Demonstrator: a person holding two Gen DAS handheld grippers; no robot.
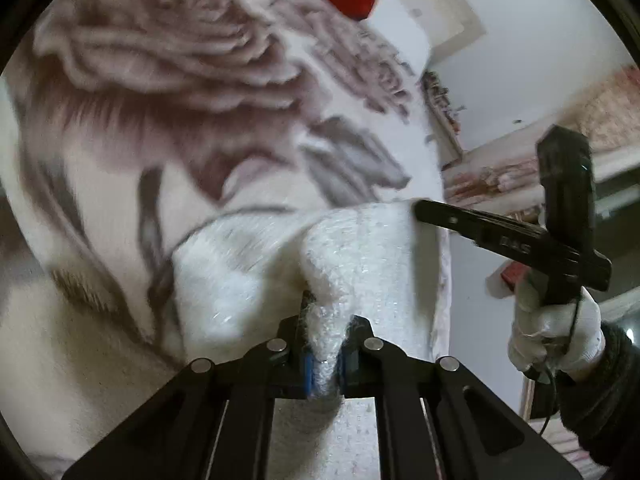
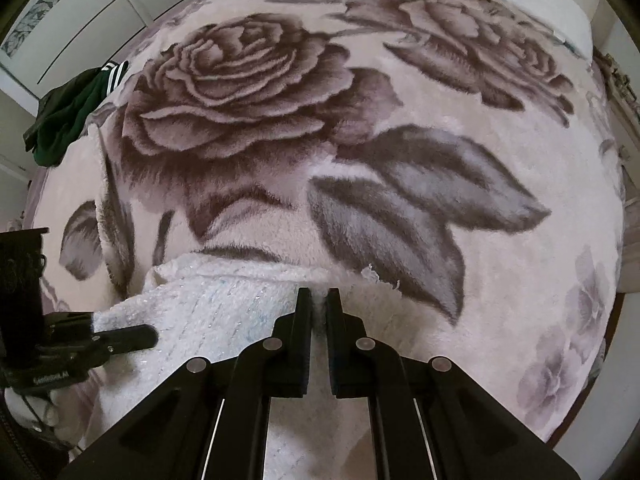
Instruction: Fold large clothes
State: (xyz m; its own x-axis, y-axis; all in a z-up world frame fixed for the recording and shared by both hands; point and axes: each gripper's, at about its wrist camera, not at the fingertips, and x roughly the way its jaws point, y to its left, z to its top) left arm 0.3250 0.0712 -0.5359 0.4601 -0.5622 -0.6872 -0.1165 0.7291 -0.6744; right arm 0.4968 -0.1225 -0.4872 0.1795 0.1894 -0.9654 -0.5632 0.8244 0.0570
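Both grippers pinch the white fuzzy garment [image 2: 224, 300]: left gripper [image 1: 326, 320] clamps a bunched fold, right gripper [image 2: 319, 300] its edge. Only the right view shows a dark green garment [image 2: 64, 112] lying on the rose-print blanket [image 2: 400, 200]; only the left shows the gloved right hand [image 1: 556, 328].

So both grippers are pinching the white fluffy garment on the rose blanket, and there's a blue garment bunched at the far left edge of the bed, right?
Nearly. The garment bunched at the bed's far left edge is dark green with white stripes, not blue; the right wrist view shows it. Both the left gripper and right gripper do pinch the white fluffy garment on the rose blanket.
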